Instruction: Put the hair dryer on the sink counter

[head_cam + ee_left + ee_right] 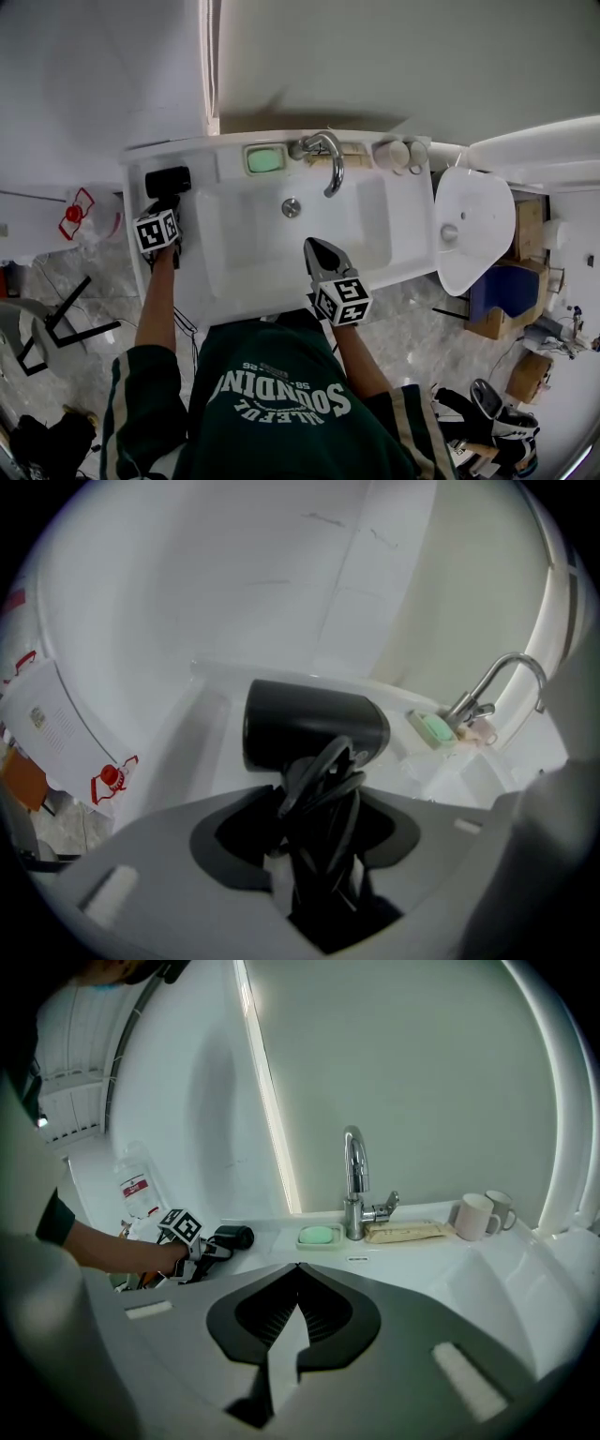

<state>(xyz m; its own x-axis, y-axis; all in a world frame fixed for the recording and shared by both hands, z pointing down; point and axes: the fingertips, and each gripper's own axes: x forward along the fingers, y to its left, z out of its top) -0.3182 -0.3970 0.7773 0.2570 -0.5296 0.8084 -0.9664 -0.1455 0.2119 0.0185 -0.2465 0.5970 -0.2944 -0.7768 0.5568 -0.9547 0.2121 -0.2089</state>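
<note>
Our left gripper (314,869) is clamped on the matte black dryer's (314,726) handle, its round barrel at the glossy white counter's (134,176) far left corner. Our right gripper (292,1330), jaws together and empty, hovers over the open basin's (248,230) near edge.

A plain pale wall (375,56) ran along the far side, split left of centre by a bright vertical strip (208,66). Marbled grey floor tiles (103,281) showed near left and right. A white oval fixture (473,220) stood at the right, with cardboard boxes (528,228) beyond it. A black frame (67,301) lay on the left floor.
</note>
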